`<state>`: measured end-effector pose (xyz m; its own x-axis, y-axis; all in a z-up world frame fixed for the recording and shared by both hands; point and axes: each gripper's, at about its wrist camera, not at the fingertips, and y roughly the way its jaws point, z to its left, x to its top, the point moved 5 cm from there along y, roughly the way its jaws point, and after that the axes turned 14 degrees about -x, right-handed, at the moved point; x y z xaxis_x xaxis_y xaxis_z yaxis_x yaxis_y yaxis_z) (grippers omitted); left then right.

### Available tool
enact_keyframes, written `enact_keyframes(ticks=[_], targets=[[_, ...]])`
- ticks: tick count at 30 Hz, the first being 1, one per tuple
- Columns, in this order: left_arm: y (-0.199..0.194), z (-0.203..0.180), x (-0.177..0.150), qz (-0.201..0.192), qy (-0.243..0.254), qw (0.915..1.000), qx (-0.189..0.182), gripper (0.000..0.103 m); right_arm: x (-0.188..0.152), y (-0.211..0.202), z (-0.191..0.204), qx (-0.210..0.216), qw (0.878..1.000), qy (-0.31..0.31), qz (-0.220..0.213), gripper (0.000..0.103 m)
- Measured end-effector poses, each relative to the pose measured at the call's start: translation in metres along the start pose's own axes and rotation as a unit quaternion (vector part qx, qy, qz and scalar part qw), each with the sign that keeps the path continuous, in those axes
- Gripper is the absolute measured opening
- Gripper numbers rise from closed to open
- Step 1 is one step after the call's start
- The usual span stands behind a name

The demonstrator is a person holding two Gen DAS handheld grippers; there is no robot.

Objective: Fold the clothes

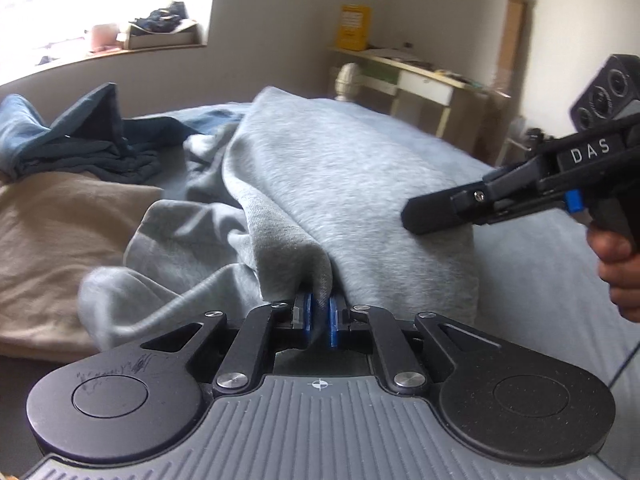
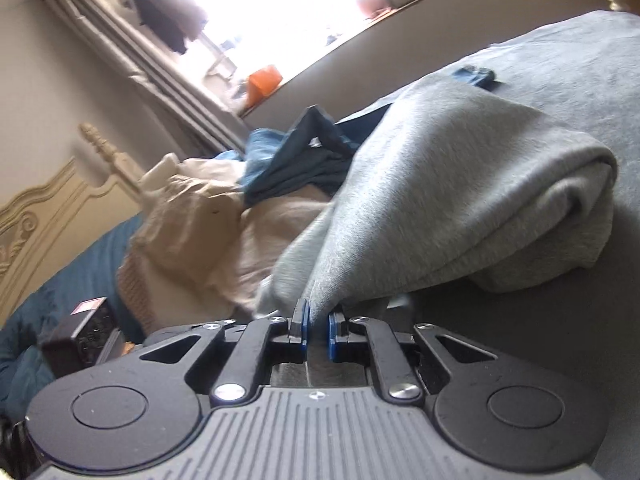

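I have both tools clamped on the grey sweatshirt (image 1: 340, 168), which lies on the bed (image 1: 540, 264) near its front edge, bunched rather than flat. My left gripper (image 1: 319, 314) has its blue pads closed on a pinch of the near hem — cloth rises straight out of the jaws and runs away from me toward the far side of the bed. My right gripper (image 2: 317, 330) is likewise shut on a fold of the same garment; in the left wrist view it comes in from the right (image 1: 432, 216), just beside the sweatshirt's right edge.

The garment's long axis runs away from both tools, toward the dark blue clothes (image 1: 96, 140) and beige cloth (image 1: 60, 240) heaped at the left. I judge the next move to be a lift and spread — both hands are equally near.
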<state>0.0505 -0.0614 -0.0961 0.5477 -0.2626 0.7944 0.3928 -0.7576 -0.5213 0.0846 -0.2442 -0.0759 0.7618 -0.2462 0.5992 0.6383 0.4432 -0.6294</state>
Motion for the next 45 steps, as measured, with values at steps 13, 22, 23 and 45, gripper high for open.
enact_keyframes(ticks=[13, 22, 23, 45], targets=[[-0.044, -0.076, -0.065, 0.089, 0.002, 0.9835, -0.158, 0.006, -0.091, -0.061, 0.062, 0.112, 0.984, -0.045, 0.129, 0.01], [-0.037, -0.073, -0.094, 0.175, -0.005, 0.9681, -0.18, 0.011, -0.15, -0.049, 0.046, 0.059, 0.953, -0.083, 0.284, 0.013], [-0.038, -0.07, -0.092, 0.178, -0.007, 0.9675, -0.18, 0.014, -0.148, -0.049, 0.042, 0.041, 0.95, -0.091, 0.295, 0.021], [-0.017, -0.058, -0.02, 0.045, 0.014, 0.9983, -0.035, 0.04, 0.06, 0.02, 0.041, -0.164, 0.986, -0.034, 0.0, 0.088]])
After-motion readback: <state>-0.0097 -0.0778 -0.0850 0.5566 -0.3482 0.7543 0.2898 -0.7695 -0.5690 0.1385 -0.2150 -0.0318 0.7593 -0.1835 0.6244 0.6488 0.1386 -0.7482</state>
